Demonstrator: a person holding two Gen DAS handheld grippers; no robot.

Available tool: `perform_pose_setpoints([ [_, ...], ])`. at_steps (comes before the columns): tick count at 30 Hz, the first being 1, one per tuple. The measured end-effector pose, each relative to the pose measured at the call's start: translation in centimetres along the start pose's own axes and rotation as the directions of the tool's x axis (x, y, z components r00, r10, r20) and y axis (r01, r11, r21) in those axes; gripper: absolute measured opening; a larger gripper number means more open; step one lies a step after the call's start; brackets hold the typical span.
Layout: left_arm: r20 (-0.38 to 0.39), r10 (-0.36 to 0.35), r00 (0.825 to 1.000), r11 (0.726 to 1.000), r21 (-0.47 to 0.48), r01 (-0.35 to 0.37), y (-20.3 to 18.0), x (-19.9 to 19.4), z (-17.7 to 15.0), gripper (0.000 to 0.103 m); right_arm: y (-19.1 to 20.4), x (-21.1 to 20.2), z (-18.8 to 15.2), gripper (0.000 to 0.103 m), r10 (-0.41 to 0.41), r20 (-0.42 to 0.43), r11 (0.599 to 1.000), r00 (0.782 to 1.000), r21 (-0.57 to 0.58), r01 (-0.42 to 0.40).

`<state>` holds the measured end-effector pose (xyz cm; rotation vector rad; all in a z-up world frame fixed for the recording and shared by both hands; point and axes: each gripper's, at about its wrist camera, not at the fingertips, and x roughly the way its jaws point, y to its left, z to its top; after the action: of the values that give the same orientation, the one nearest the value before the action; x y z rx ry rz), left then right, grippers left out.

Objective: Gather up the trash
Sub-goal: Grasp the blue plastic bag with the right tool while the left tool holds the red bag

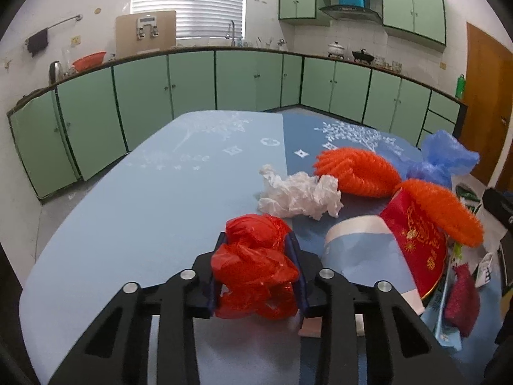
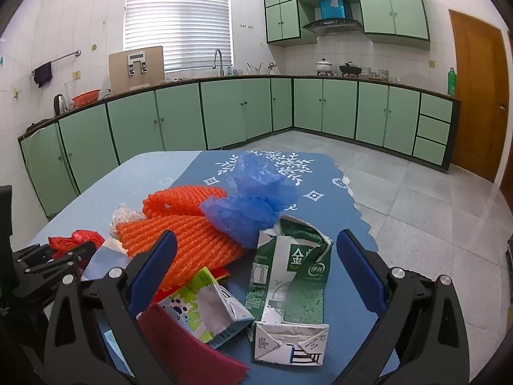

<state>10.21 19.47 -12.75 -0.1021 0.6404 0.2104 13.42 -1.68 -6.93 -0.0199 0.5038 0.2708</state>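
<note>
Left tongs (image 1: 256, 269) clamp a red bag (image 1: 253, 272); right tongs (image 2: 256, 266) gape around a green carton (image 2: 288, 276) beside orange netting (image 2: 189, 240)

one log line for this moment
left hand-held gripper: shut on red plastic bag | right hand-held gripper: open over green milk carton | table: trash remains

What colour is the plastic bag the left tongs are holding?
Red plastic bag, clearest in the left wrist view.

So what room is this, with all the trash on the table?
It looks like a home kitchen. There are green cabinets under a long counter, a sink tap by the window, and pots sitting below a range hood.
</note>
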Motion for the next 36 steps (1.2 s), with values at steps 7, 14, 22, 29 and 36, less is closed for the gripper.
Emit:
perform_pose_setpoints([
  [7,0.092,-0.003,0.996,1.0,-0.015,0.004,0.1,-2.9,2.2,0.034,-0.2,0.1,1.0,0.097,-0.008,0.015,1.0,1.0,0.007,0.008],
  [14,0.161,-0.043,0.986,0.999,-0.015,0.046,-1.2,-3.7,4.9,0.034,-0.4,1.6,2.5,0.096,-0.023,0.02,1.0,1.0,0.001,0.023],
  [22,0.195,-0.057,0.979,0.998,-0.018,0.061,-2.5,-2.2,6.8,0.034,-0.5,4.6,4.0,0.085,-0.013,-0.013,1.0,1.0,0.0,0.013],
  [29,0.198,-0.057,0.979,0.998,-0.023,0.063,-2.6,-1.2,7.3,0.034,-0.5,7.6,4.4,0.045,0.032,-0.108,0.999,0.994,-0.01,-0.033],
  [36,0.196,-0.064,0.979,0.997,-0.019,0.069,-2.9,-1.3,7.2,0.034,-0.1,6.9,4.4,0.009,0.094,-0.115,0.994,0.989,-0.041,-0.1],
])
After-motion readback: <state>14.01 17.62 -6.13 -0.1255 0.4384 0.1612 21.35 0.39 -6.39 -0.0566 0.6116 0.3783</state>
